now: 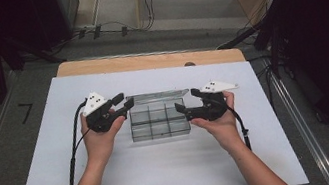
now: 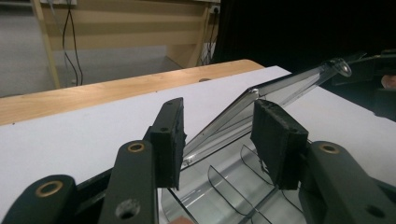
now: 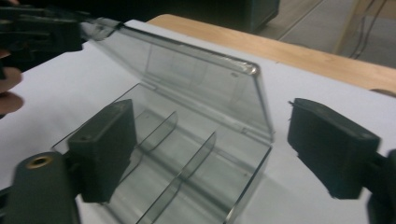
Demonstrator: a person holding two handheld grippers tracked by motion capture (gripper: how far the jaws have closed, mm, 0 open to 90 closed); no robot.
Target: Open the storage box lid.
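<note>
A clear plastic compartment box (image 1: 160, 122) sits mid-table on the white sheet, its lid (image 1: 158, 95) raised and leaning back. My left gripper (image 1: 125, 102) is at the box's left end. In the left gripper view the lid's short end (image 2: 219, 126) runs slantwise between the pads of that gripper (image 2: 219, 140); I see no firm squeeze. My right gripper (image 1: 185, 103) is at the right end, open. Its pads (image 3: 210, 144) stand wide on either side of the box's near end (image 3: 187, 172), under the tilted lid (image 3: 196, 79). The compartments look empty.
The white sheet (image 1: 166, 173) covers most of the wooden table (image 1: 147, 61), with bare sheet all around the box. Cables (image 1: 106, 28) and dark stands (image 1: 4, 53) lie on the floor beyond the far edge. A metal rail (image 1: 305, 129) runs along the right side.
</note>
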